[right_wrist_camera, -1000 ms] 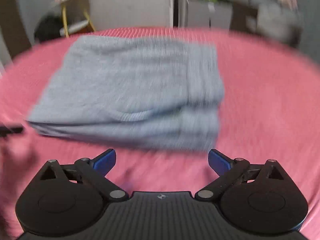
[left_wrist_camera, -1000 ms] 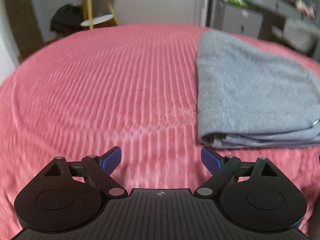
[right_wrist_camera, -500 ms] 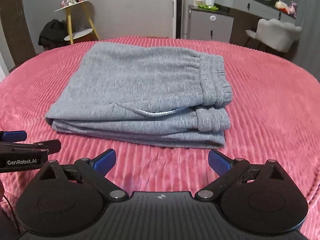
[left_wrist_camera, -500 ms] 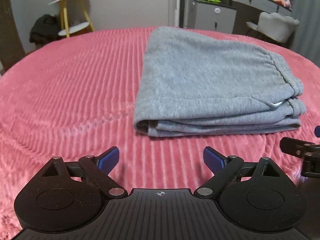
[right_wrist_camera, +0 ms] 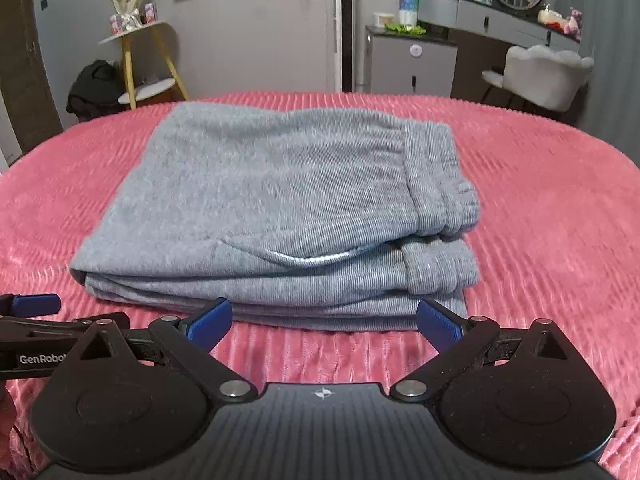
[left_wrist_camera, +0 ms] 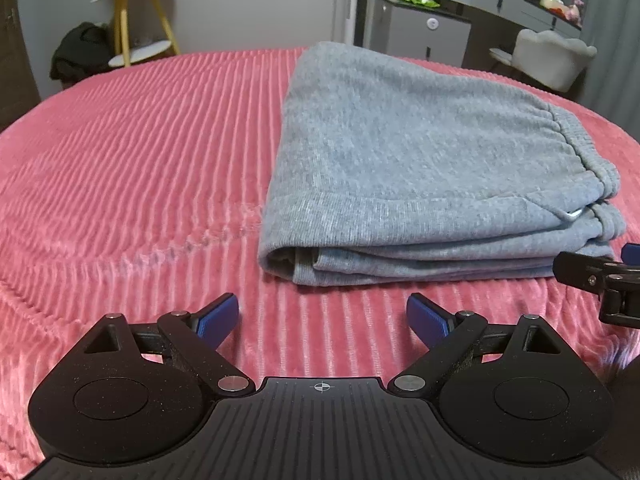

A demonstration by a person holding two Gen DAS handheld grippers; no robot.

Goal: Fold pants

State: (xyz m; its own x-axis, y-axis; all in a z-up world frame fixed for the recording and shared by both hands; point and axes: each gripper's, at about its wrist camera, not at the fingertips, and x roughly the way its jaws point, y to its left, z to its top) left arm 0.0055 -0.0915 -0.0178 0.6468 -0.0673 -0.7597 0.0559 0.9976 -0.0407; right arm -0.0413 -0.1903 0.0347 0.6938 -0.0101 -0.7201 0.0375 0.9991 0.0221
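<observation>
Grey pants [left_wrist_camera: 420, 168] lie folded in a thick stack on the ribbed pink bedspread [left_wrist_camera: 140, 168]. From the left wrist view, the left gripper [left_wrist_camera: 322, 317] has its blue-padded jaws spread wide with nothing between them, and the stack's folded end lies ahead of and slightly right of the gap, clear of the pads. The right gripper [left_wrist_camera: 600, 276] pokes in at the right edge, just beside the stack's near corner.

From the right wrist view, the right gripper [right_wrist_camera: 324, 322] is likewise spread wide and empty, the stack directly ahead, its near edge just beyond the pads. Only here do the gathered waistband [right_wrist_camera: 436, 184] and pocket opening [right_wrist_camera: 312, 258] face the camera, with the left gripper [right_wrist_camera: 36, 312] off to the left. Behind the bed stand a yellow-legged side table [right_wrist_camera: 136, 60], a grey cabinet [right_wrist_camera: 412, 64] and a pale chair [right_wrist_camera: 544, 76].
</observation>
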